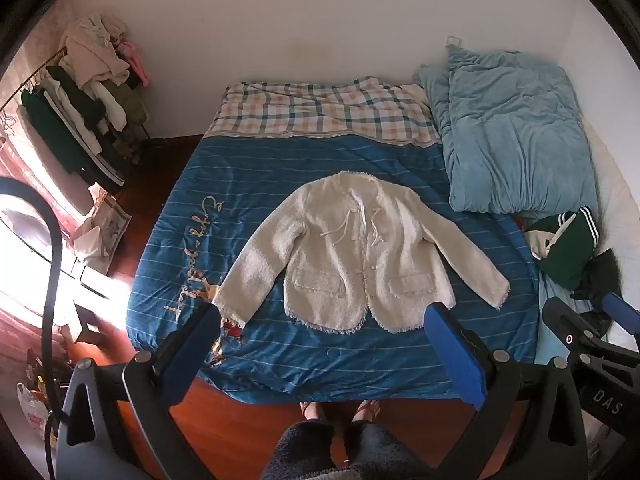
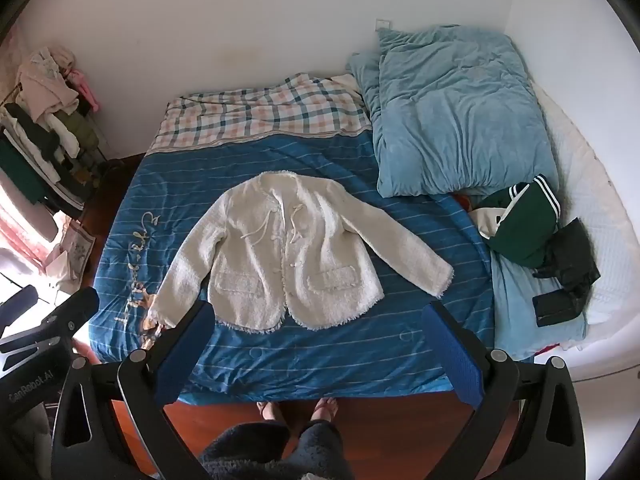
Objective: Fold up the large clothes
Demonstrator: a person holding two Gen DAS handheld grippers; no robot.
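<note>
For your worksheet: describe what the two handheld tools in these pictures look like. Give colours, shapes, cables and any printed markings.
Both tools share one design. The left tool has black angular fingers faced with blue pads, silver pivot bolts and grey side frames. A black cable loops up beside it. The right tool matches it. Seen from the other camera, the right tool's body bears white letters "DAS", the left's "GenRobot.AI".
</note>
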